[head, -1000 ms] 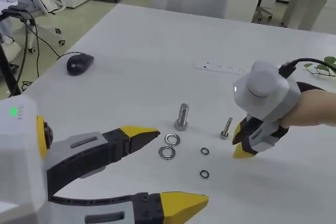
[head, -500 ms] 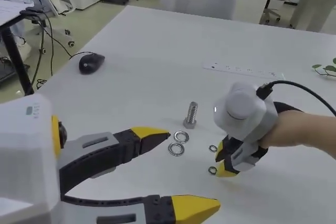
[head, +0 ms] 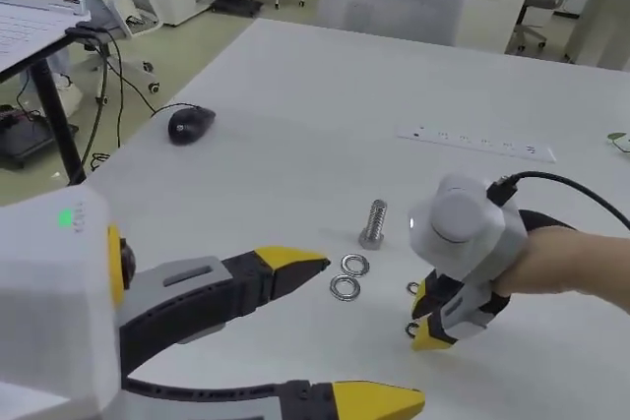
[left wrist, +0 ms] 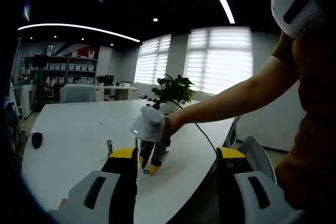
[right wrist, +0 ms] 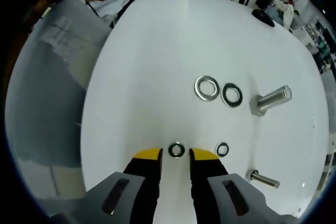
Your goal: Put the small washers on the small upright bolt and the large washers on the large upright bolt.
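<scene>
Two large washers (head: 354, 265) lie touching on the white table (head: 295, 95) in the head view, just nearer the person than the large bolt (head: 374, 225), which stands upright. To the right of that bolt and nearer still, the right gripper (head: 429, 333) points its yellow tips down at the table, with two small washers (head: 412, 288) peeping out at its left edge. The left gripper (head: 340, 336) hovers well to the near left of the large bolt, its jaws spread wide on nothing, and a computer mouse (head: 191, 124) sits far off to the bolt's left. In the left gripper view, its own jaws rise wide apart and bare, and beyond them the right gripper (left wrist: 149, 169) hangs tips-down just right of the large bolt (left wrist: 109, 147). In the right gripper view, the jaws of the right gripper (right wrist: 176, 157) stand parted, not clamped, with one small washer (right wrist: 176, 149) flat on the table in the gap at their tips; the second small washer (right wrist: 222, 149) lies just beside the right tip, the small bolt (right wrist: 262, 179) stands near it, apart from the large bolt (right wrist: 272, 99), and the large washers (right wrist: 207, 87) rest close by that bolt
</scene>
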Demonstrator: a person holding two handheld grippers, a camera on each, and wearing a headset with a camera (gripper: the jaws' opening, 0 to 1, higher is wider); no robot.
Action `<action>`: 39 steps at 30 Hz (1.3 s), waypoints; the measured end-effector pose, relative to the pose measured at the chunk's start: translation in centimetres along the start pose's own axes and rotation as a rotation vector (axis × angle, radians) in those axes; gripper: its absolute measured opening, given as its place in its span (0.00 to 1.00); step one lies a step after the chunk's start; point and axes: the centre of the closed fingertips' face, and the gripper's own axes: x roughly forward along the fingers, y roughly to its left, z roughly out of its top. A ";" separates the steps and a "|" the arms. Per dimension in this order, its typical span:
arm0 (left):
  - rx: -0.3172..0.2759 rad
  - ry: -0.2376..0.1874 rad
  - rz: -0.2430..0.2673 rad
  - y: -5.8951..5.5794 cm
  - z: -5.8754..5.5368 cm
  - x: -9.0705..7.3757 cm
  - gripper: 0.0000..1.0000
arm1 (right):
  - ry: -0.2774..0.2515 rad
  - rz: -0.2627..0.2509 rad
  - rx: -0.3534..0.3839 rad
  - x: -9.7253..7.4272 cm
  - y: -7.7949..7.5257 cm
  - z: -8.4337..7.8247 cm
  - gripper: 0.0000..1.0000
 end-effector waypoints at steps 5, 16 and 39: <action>0.001 -0.005 0.003 0.1 0.0 0.0 0.60 | 0.003 -0.004 -0.010 0.1 0.2 0.0 0.21; 0.009 0.000 0.005 0.0 -0.2 0.1 0.60 | 0.005 -0.016 -0.009 0.1 -0.1 0.1 0.15; 0.011 0.004 -0.003 -0.4 -0.3 0.5 0.59 | 0.047 -0.072 0.041 -4.0 -2.5 -2.7 0.12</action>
